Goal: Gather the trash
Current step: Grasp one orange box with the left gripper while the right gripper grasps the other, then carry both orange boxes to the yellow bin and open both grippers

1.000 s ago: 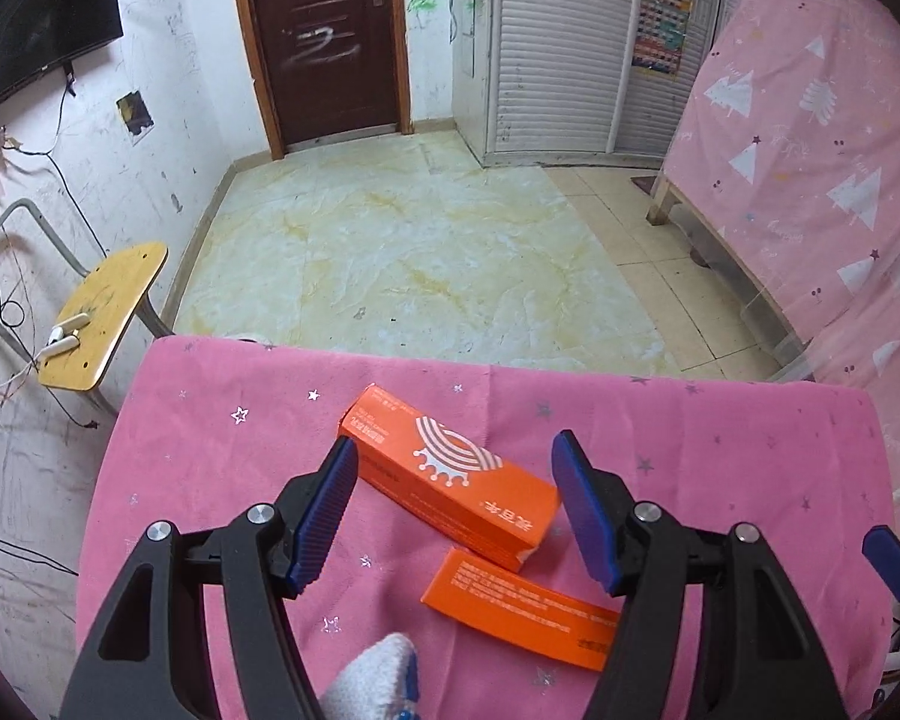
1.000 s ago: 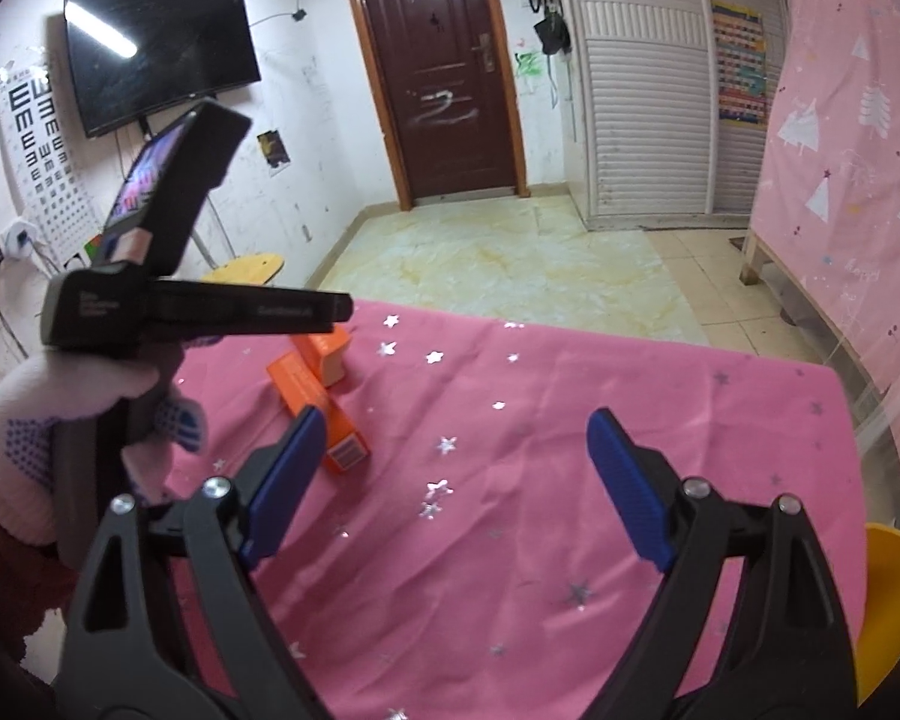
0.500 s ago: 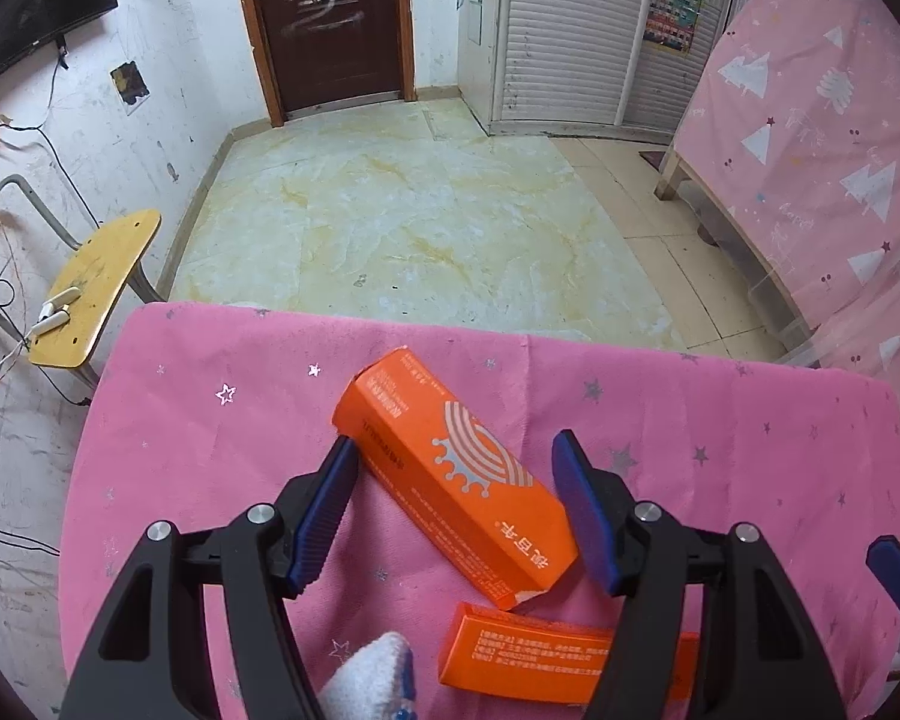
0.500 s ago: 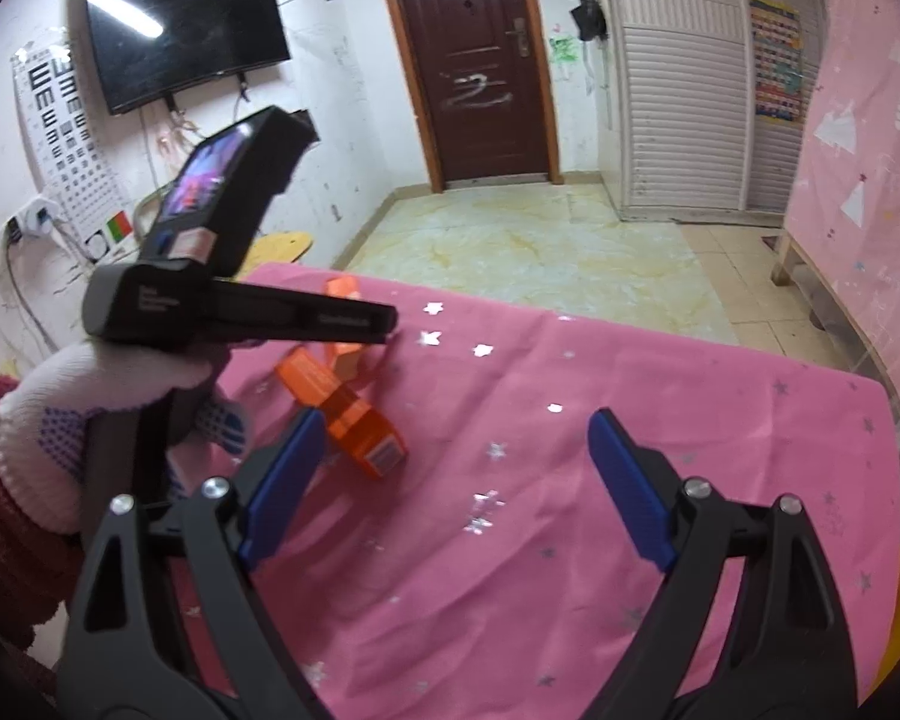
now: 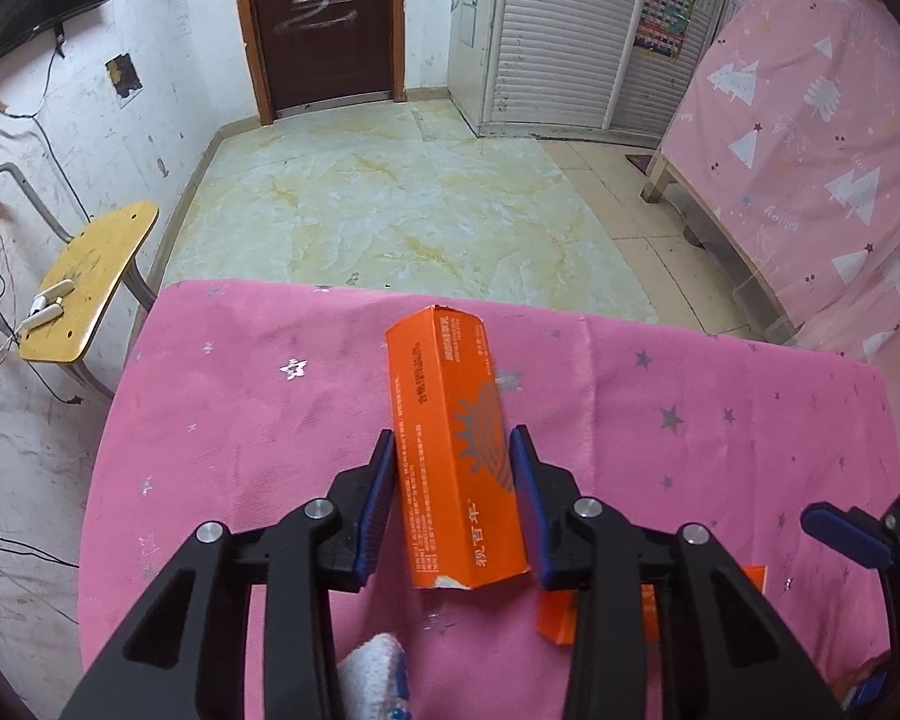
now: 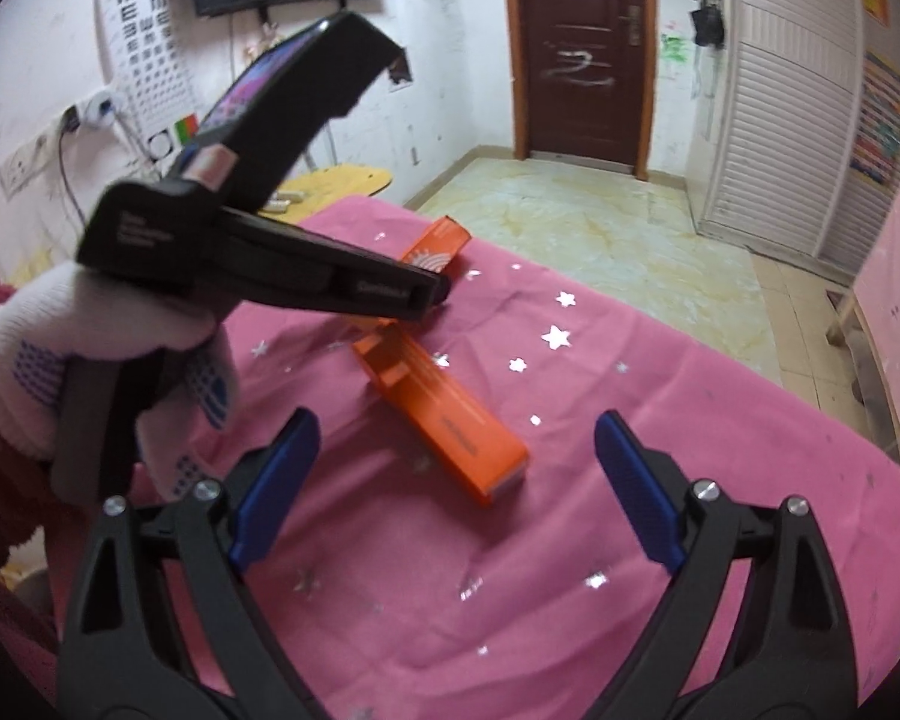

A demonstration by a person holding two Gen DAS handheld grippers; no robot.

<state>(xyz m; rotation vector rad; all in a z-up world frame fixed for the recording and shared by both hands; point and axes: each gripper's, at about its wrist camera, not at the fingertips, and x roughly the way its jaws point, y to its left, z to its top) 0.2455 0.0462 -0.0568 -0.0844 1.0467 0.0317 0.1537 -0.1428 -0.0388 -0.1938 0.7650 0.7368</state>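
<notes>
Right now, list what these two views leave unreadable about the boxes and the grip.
- Second orange box, left wrist view: mostly hidden behind the left gripper's right finger.
- First orange box, right wrist view: only its far end shows past that gripper's body; pad contact is hidden while the jaws are closing.
- Box print: too small to read in either view.
- A trash container: in neither view.

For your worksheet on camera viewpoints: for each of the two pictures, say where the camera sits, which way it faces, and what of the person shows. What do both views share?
Left wrist: sits on the left tool, facing down over the pink table toward the door; its jaws are closing around an orange box; a gloved fingertip shows.
Right wrist: sits on the right tool, open, facing across the table; the gloved left hand shows.
Shared: both boxes, table, door.
</notes>
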